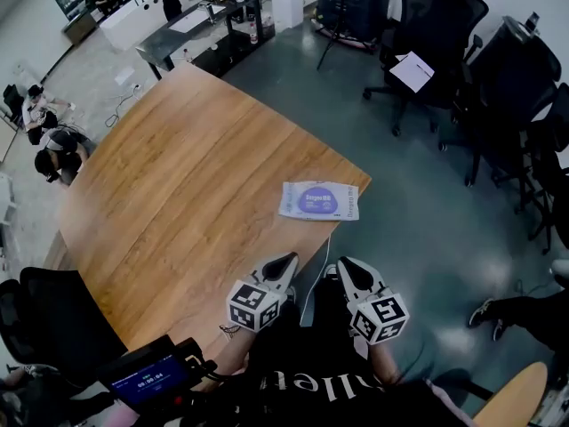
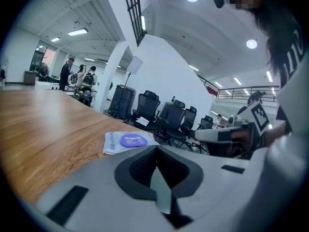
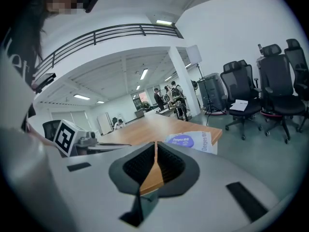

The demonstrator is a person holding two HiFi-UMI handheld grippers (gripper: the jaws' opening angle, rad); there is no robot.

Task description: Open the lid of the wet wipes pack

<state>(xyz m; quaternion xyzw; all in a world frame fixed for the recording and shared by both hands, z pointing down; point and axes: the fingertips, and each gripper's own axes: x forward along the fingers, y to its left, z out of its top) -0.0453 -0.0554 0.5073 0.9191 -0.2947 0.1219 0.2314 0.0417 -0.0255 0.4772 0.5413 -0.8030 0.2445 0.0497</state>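
The wet wipes pack is a flat white pouch with a round purple lid. It lies on the wooden table close to its near right corner, lid down. My left gripper and right gripper hover side by side just short of the table's edge, below the pack in the head view. Both point toward it, both are shut and neither holds anything. The left gripper view has the pack just beyond the closed jaws of the left gripper. In the right gripper view the pack sits right of the right gripper.
Black office chairs stand on the grey floor to the right of the table. One of them carries a sheet of paper. Another black chair is at the lower left. A white cable hangs off the table edge between the grippers.
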